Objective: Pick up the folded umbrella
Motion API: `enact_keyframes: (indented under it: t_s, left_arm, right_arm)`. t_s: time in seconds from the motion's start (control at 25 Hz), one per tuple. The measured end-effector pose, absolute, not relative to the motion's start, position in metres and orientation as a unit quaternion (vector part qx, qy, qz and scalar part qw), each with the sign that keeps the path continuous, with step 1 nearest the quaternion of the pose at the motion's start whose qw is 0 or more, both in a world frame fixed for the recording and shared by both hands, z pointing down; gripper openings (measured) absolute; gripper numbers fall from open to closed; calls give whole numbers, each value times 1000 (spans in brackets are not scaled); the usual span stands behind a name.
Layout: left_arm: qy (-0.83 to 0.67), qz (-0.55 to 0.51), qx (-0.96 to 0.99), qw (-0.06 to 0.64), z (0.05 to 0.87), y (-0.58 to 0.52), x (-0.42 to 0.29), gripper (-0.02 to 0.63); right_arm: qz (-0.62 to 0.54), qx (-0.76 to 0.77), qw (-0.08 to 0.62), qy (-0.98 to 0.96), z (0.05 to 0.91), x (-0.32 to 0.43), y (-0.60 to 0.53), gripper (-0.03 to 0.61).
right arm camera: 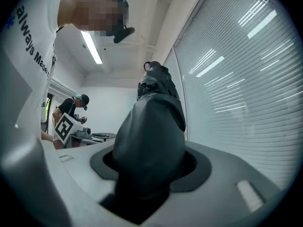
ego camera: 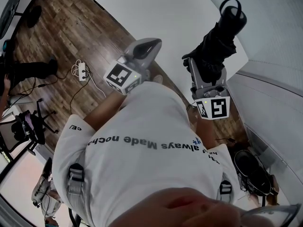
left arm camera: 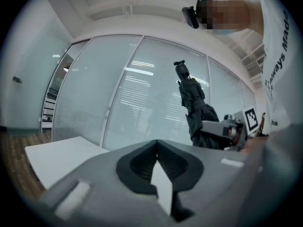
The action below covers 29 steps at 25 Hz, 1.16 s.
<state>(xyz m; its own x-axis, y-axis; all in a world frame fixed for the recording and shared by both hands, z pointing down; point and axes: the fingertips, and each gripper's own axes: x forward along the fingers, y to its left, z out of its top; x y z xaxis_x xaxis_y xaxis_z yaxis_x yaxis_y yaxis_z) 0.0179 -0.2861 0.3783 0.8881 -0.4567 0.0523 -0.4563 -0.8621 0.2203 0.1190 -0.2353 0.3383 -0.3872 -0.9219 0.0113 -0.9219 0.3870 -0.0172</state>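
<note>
**A:** What fills most of the scene?

**B:** A dark wooden floor (ego camera: 52,30) and a white bench (ego camera: 156,8). The bench stands beside a glass wall with blinds (left arm camera: 137,103). In the head view the person's white shirt (ego camera: 142,150) takes up the lower half.

**A:** And the folded umbrella?

**B:** The folded umbrella (ego camera: 217,44) is black and up in the air, off the bench. From the left gripper view it stands nearly upright against the glass wall. Its lower end is gripped, and a strap loop (ego camera: 232,6) sits at the far end.

**A:** Which hand has it?

**B:** The right hand-held gripper (ego camera: 207,74). Its own view shows the dark bundle filling the gap, with both jaws clamped on the fabric.

**A:** The other one?

**B:** The left hand-held gripper (ego camera: 147,48) sits near the person's chest. It is well apart from the umbrella and points level. Its jaws meet at the tips with nothing between them.

**A:** Anything smaller?

**B:** A black office chair (ego camera: 28,124) stands at the left edge. A white power strip (ego camera: 81,71) lies on the floor with its cable.
</note>
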Motion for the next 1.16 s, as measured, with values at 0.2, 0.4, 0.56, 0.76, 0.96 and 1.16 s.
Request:
enact_keyframes:
  t_s: [0.2, 0.4, 0.56, 0.76, 0.96, 1.16]
  left_arm:
    - [-233, -3, 966, 109, 368, -266, 23, 0]
    - [-232, -4, 967, 107, 364, -267, 22, 0]
    - [-232, -7, 967, 106, 362, -259, 23, 0]
    - [-233, -9, 967, 104, 361, -261, 17, 0]
    - [-236, -5, 966, 109, 376, -290, 21, 0]
    - [-235, -7, 966, 108, 364, -284, 32, 0]
  right_arm:
    - [3, -552, 5, 834, 322, 122, -210, 249]
    - [2, -556, 10, 831, 319, 123, -212, 250]
    - [6, -559, 8, 829, 317, 126, -202, 250]
    - [8, -565, 8, 825, 317, 123, -202, 250]
    - [4, -563, 5, 827, 331, 127, -233, 250]
    - [8, -563, 0, 827, 321, 137, -227, 250]
